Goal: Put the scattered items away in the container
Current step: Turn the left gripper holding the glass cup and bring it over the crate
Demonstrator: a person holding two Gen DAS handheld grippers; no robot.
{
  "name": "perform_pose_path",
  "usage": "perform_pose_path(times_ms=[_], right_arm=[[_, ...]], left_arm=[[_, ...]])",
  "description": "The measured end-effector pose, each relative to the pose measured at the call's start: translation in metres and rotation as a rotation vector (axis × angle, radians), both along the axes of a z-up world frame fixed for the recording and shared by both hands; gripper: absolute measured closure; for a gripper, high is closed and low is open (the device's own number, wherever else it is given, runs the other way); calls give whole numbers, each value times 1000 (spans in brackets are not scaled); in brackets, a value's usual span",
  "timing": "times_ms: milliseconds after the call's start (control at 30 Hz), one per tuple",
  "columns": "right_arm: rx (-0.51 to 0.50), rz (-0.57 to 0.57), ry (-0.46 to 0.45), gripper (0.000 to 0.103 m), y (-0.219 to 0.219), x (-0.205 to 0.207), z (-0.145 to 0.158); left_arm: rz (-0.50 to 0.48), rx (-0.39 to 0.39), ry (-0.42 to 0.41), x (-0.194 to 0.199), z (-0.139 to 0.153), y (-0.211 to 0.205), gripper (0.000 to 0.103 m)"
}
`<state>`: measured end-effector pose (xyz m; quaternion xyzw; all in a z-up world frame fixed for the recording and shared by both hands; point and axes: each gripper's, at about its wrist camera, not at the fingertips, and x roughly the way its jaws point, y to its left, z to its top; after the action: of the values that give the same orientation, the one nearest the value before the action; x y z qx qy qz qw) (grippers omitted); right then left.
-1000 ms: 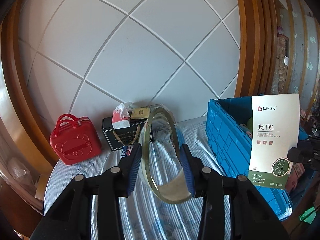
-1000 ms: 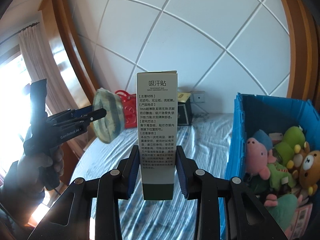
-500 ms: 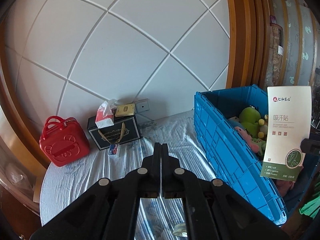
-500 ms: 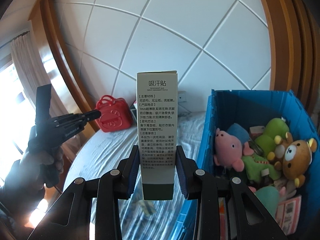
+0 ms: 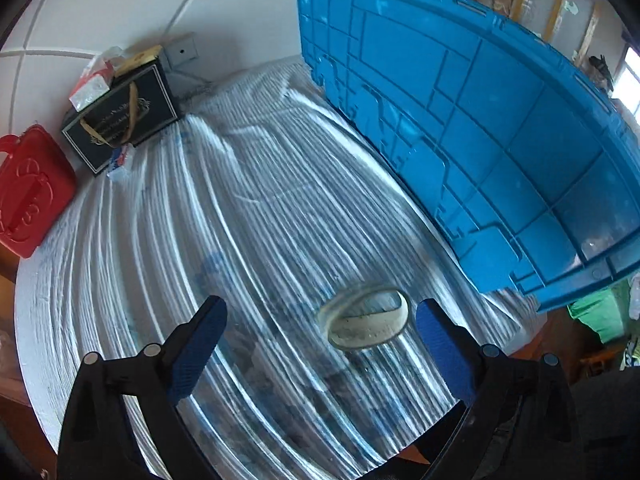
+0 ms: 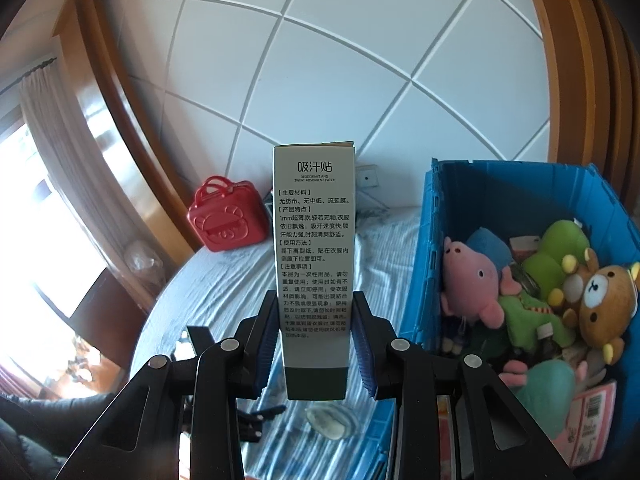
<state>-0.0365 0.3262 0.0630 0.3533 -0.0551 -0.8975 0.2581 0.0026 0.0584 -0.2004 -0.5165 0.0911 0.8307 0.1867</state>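
Note:
A roll of clear tape (image 5: 366,318) lies on the striped cloth, between the spread blue pads of my left gripper (image 5: 320,336), which is open and just above it. The roll also shows low in the right wrist view (image 6: 330,420). My right gripper (image 6: 316,340) is shut on a tall white and green patch box (image 6: 314,256), held upright beside the blue crate (image 6: 424,280). The crate's outer wall (image 5: 480,128) stands to the right of the left gripper. It holds several plush toys (image 6: 476,280).
A red case (image 5: 28,196) and a dark gift box (image 5: 120,116) with a tissue pack stand at the back left by the white panelled wall. The round table's edge curves along the left and front. A window and curtain are at far left (image 6: 40,184).
The tape roll left my left gripper and dropped onto the cloth. The left gripper shut, then opened wide and tipped down over the roll. The right gripper carried the box nearer the crate.

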Motion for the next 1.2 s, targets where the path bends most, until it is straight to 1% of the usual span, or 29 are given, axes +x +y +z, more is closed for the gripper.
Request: perform_pose_path(times_ms=[133,333,400,500,567,600,700,767,867,967,1033,1167,1200], right_arm=[[10,-8,-32,69,-3,-3,-10],[39,-39,-66,69,-3,-3,-20],[49,-53,-71,69,-1,-3,-20],[60,-76,-79,69,2,-3,-21],[64,-91,-84,69,3,-2,-22],[65,-97,-86,69,4,-2,-22],[70,-110,-92,69,6,-2,-23],[71,-115,-95,69,6,-2,-24],[71,-119,-92,69,5,-3,-23],[73,-120,-90,69,4,-4,-22],[72,-121,-93,69,4,-3,-23],[76,-122,-97,69,4,-1,-23],[77,-123,-98,69,4,-1,-24]], left_arm=[[-108,-31,-31,1,-38,19,6],[-218,-60,-120,-20,-97,47,7],[-254,-63,-143,-27,-113,58,7],[-314,-113,-149,-33,-131,77,6],[-340,-178,-115,-35,-138,84,5],[-345,-188,-105,-38,-138,86,5],[-349,-173,-111,-48,-138,87,3],[-360,-180,-112,-50,-138,89,4],[-362,-92,-138,-53,-133,84,4],[-367,-70,-176,-57,-141,79,4],[-374,-77,-193,-58,-150,80,4],[-437,-120,-203,-49,-164,88,4],[-442,-135,-196,-47,-166,89,6]])
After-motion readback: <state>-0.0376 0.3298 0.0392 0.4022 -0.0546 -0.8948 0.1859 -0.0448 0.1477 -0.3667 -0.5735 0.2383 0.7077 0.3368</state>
